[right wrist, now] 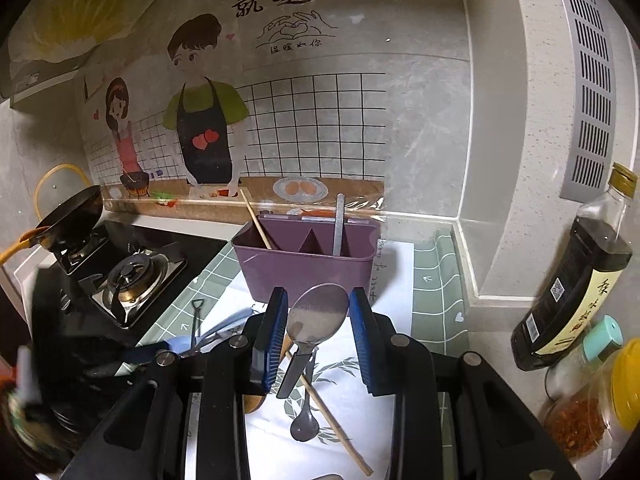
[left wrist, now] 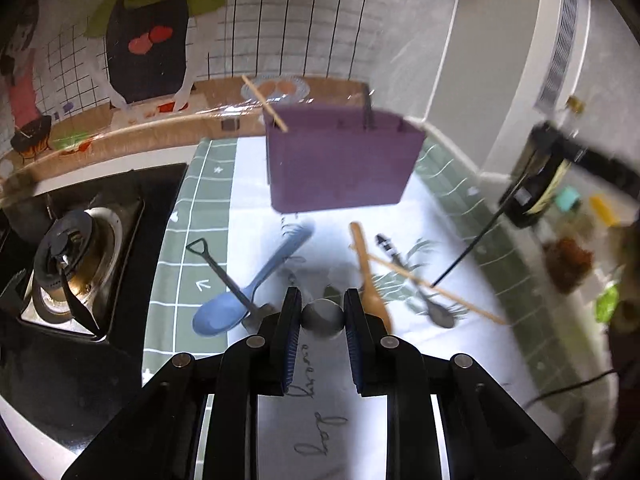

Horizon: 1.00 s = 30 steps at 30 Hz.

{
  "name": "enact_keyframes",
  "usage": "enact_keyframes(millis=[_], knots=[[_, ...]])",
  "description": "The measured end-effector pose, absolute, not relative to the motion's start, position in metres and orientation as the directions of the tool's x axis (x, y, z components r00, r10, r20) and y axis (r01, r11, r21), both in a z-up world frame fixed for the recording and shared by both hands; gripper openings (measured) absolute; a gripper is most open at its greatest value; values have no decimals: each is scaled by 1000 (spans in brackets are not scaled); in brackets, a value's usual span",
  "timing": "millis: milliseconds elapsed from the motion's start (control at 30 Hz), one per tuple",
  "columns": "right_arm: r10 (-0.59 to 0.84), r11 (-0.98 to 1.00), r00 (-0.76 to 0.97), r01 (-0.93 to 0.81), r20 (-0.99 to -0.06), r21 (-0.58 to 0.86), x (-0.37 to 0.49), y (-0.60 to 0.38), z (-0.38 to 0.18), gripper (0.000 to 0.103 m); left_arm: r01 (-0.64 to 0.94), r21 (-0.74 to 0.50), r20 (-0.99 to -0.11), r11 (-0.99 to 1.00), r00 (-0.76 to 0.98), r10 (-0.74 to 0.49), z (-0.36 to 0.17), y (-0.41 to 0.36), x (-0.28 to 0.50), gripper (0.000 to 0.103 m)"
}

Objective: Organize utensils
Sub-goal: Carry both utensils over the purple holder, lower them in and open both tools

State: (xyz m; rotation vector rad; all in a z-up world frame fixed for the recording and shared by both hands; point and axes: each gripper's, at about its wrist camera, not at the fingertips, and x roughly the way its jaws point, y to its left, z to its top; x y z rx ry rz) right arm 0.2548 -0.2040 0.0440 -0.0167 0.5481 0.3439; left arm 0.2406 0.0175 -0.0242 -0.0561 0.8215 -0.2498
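Left wrist view gives us the left fingers (left wrist: 294,320) pressed on either side of a round grey piece (left wrist: 322,317); we cannot tell what it is. Below it on the bench (left wrist: 192,216) lie a blue spoon (left wrist: 224,314), a wooden spoon (left wrist: 370,280) and a chopstick (left wrist: 440,292), all in front of the purple holder (left wrist: 340,168). On the right wrist view, the right fingers (right wrist: 276,320) hold a metal spoon (right wrist: 318,312) by its bowl, black handle hanging down, near the holder.
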Motion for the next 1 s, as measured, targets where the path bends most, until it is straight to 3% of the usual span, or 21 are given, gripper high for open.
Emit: enact_keyframes(millis=[300,633,1000], knots=[[323,939,787,-336,-526,74,251,-203,42,29,175,-336,-716,926,591,-371,14,40,243,22],[348,928,760,-361,-548,88,254,-199,34,29,183,-318,-677,930,644,-358,38,42,239,22],[333,934,878,-357,-343,-6,295,-196,181,29,331,-335,-424,882,783,-455,202,42,312,22]])
